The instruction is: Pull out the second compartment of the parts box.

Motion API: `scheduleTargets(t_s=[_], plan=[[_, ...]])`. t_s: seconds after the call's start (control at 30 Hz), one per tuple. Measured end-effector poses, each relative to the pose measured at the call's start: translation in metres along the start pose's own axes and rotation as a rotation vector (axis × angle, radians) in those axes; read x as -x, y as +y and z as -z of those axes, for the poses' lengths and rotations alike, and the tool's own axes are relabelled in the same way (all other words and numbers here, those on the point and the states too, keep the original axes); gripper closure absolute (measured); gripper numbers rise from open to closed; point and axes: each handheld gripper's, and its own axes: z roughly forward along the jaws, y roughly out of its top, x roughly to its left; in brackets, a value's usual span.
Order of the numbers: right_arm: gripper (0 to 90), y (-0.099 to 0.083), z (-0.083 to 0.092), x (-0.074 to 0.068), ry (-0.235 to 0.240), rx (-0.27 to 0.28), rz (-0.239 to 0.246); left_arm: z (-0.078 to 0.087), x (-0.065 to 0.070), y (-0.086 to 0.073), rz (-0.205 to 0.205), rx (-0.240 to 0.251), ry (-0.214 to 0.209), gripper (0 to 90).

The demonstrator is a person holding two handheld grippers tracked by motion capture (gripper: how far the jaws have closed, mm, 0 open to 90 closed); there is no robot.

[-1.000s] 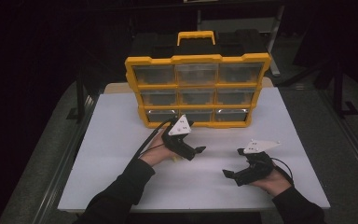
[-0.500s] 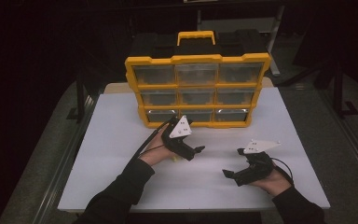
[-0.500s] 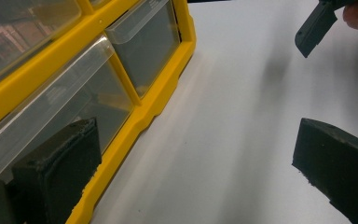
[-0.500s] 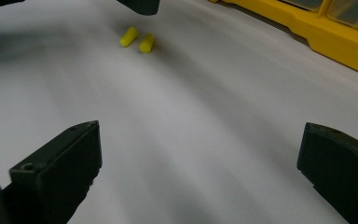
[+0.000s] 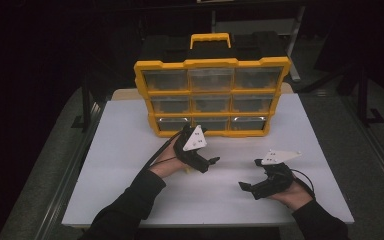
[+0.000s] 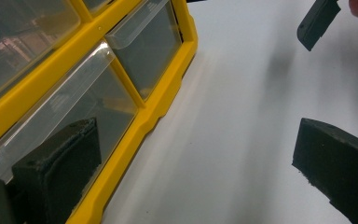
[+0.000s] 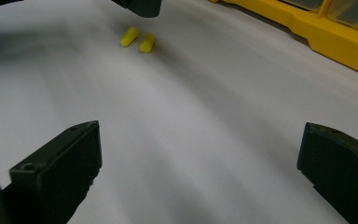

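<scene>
1. The left gripper [image 5: 203, 159] was wide open and held nothing, close to the bottom drawers of the yellow box [image 5: 212, 97].
2. The right gripper [image 5: 252, 187] was wide open and empty too.
3. Two yellow earplugs [image 7: 138, 40] lay on the white tabletop [image 5: 120, 150], under the left gripper.

Both grippers [image 5: 211, 162] [image 5: 245, 187] wide apart, empty

No legible text, brand or number found. Small dark marks seen on the grey plate of the left gripper [image 5: 200, 156] and of the right gripper [image 5: 252, 188], too small to read; yellow organiser [image 5: 212, 97] unlabelled.
</scene>
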Motion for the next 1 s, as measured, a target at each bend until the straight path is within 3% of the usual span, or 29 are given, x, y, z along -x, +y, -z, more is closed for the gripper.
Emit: scheduleTargets(t_s=[1.0], plan=[[0.0,0.0000,0.0003,-0.0001,0.003,0.000,-0.001,-0.0002,0.0086,0.0024,-0.144,-0.018,0.064,0.7]])
